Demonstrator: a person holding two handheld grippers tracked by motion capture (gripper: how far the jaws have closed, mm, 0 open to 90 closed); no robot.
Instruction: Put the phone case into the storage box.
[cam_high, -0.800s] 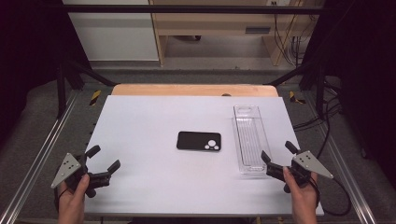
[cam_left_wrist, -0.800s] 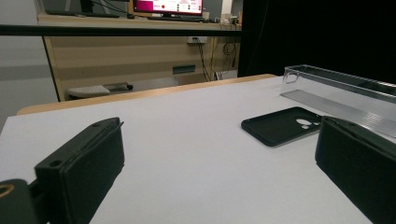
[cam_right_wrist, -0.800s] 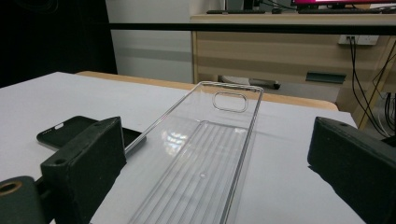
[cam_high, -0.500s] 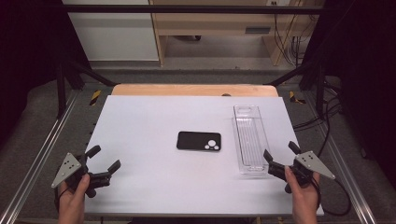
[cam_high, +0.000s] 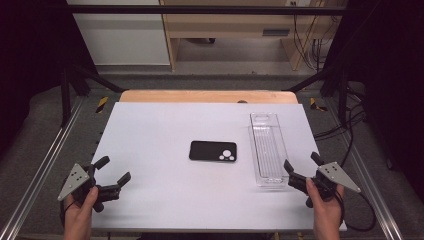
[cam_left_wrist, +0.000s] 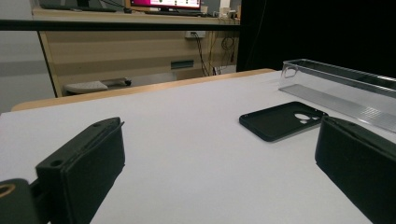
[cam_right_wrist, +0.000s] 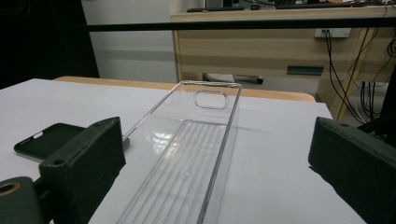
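One clear tray, empty; phone case beside

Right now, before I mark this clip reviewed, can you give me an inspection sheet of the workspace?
Surface: white tabletop, wooden edge at the far side.
Job's things: black phone case lying flat mid-table; clear plastic tray to its right, apart from it, nothing in it.
Clutter: nothing seen.
Grippers: left gripper open near the front left corner; right gripper open, just short of the tray's near end; both hold nothing.
Cables: one trailing from the right gripper; more by the right frame.
Surroundings: wooden desk, dark curtains.
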